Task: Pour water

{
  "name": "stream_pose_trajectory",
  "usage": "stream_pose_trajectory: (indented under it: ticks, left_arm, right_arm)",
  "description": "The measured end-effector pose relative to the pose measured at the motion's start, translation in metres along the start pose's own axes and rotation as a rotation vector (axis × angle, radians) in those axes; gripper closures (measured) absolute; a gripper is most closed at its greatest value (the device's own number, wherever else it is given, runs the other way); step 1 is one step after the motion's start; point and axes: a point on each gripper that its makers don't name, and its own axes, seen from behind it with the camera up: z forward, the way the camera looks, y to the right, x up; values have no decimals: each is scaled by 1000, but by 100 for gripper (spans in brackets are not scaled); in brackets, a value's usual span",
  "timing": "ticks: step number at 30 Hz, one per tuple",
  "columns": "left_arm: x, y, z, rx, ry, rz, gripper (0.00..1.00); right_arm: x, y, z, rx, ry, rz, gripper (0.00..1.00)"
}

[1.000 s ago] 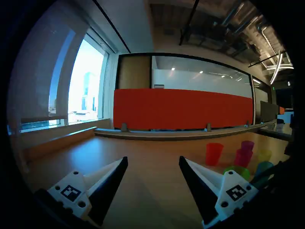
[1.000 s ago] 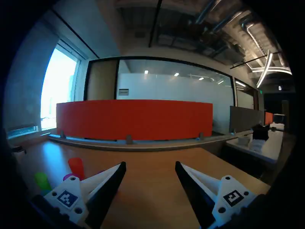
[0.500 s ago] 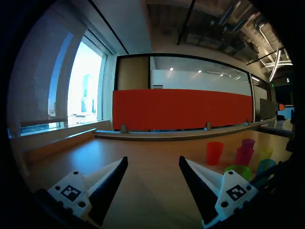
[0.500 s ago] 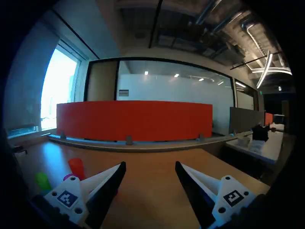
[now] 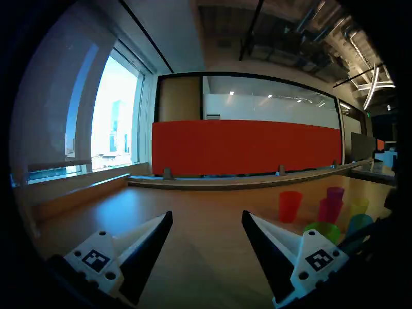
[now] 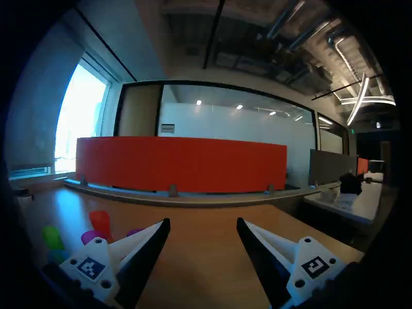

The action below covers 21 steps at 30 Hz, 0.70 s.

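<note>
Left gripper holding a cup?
No, the left gripper is open and empty; the orange cup stands apart on the table.

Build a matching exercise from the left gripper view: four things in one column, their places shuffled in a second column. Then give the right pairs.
Things:
1. orange cup
2. green cup
3. purple cup
4. window

Places:
A. far left of the view
B. just behind the magenta cup
C. leftmost of the cup cluster
D. in front of the magenta cup, lowest in the cluster

Pairs: 1-C, 2-D, 3-B, 4-A
</note>
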Motion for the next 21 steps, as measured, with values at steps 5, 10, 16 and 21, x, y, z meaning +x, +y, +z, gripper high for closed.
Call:
stream_pose_trajectory:
  ticks: [5,10,16,21]
  left_arm:
    - [0,0,0,0,0,0,0]
    - [0,0,0,0,0,0,0]
    - [0,-1,1,0,0,0,0]
    - [0,0,0,0,0,0,0]
  right_arm:
    - [-6,-1,5,-3,18,-9,0]
    - [-10,-6,7,11,47,-11,0]
    - [-22,-12,6,47,52,22,0]
    - [-39,-12,8,53,29,28,0]
